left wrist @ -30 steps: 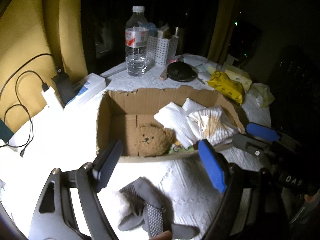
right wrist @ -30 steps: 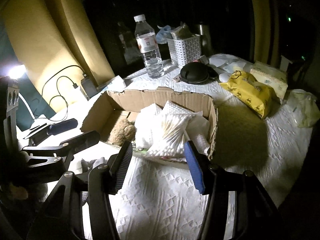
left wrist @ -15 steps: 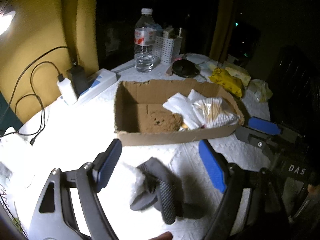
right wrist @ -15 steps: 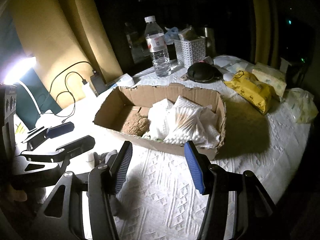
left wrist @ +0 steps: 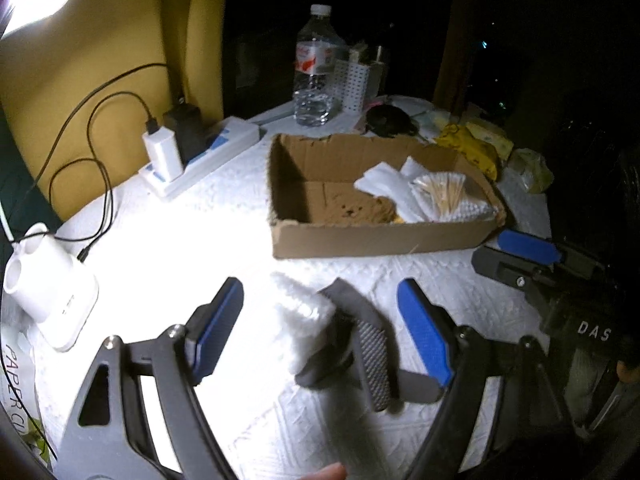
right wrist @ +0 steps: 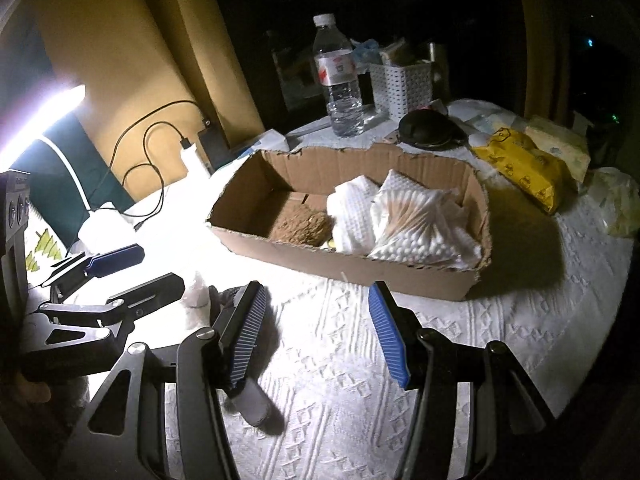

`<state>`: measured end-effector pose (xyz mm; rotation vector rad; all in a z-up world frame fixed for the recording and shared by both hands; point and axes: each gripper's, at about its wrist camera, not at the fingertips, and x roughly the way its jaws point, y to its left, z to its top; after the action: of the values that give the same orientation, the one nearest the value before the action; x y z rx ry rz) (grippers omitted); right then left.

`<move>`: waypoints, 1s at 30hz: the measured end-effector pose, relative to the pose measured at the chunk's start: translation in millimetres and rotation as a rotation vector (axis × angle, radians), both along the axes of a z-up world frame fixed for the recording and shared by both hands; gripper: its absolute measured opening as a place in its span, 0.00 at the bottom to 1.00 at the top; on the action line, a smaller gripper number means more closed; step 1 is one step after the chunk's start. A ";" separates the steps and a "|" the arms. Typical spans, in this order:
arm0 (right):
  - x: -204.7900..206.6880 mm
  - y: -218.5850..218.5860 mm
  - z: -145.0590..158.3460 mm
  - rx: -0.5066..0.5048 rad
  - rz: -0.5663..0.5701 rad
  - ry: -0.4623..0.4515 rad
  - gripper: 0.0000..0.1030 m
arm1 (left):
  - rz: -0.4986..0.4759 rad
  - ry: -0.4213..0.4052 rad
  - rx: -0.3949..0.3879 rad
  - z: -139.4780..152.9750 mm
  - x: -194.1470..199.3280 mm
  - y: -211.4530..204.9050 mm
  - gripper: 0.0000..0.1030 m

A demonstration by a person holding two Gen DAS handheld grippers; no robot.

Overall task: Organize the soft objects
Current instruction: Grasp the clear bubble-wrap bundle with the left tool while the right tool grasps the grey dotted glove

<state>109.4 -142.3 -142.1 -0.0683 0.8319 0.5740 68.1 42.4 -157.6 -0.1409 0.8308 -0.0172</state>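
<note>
A cardboard box (left wrist: 380, 238) (right wrist: 360, 268) on the white tablecloth holds a brown teddy bear (left wrist: 352, 211) (right wrist: 301, 224), white folded cloths (left wrist: 386, 180) (right wrist: 352, 212) and a bag of cotton swabs (left wrist: 444, 196) (right wrist: 416, 224). A grey and white glove (left wrist: 352, 344) (right wrist: 248, 400) lies on the cloth in front of the box, between the open jaws of my left gripper (left wrist: 322, 336). My right gripper (right wrist: 316, 336) is open and empty, just right of the glove. Each gripper shows in the other's view: the right one (left wrist: 528, 256), the left one (right wrist: 128, 276).
Behind the box stand a water bottle (left wrist: 316, 68) (right wrist: 340, 80), a white basket (right wrist: 404, 84), a black round case (right wrist: 430, 130) and yellow packets (right wrist: 524, 164). At the left are a power strip with chargers and cables (left wrist: 192, 152) and a white holder (left wrist: 44, 300).
Both grippers have pulled back from the box toward me and risen. The glove now sits farther forward between the left jaws. Both stay open.
</note>
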 end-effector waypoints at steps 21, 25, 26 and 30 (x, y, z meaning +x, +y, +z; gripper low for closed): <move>2.2 52.8 -46.6 -0.054 0.087 0.100 0.55 | 0.046 0.045 -0.041 -27.0 -0.7 35.4 0.78; 0.5 65.3 -57.7 -0.061 0.114 0.125 0.55 | 0.047 0.042 -0.052 -26.9 -0.3 38.2 0.78; 0.0 68.1 -61.0 -0.065 0.121 0.133 0.55 | 0.046 0.042 -0.052 -26.9 0.2 38.2 0.78; 0.4 78.0 -73.0 -0.075 0.143 0.166 0.50 | 0.039 0.042 -0.056 -28.2 1.1 36.8 0.78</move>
<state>109.8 -64.3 -215.2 -0.1516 1.0159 0.6896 69.2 79.2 -185.8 -0.2104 0.8696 -0.0008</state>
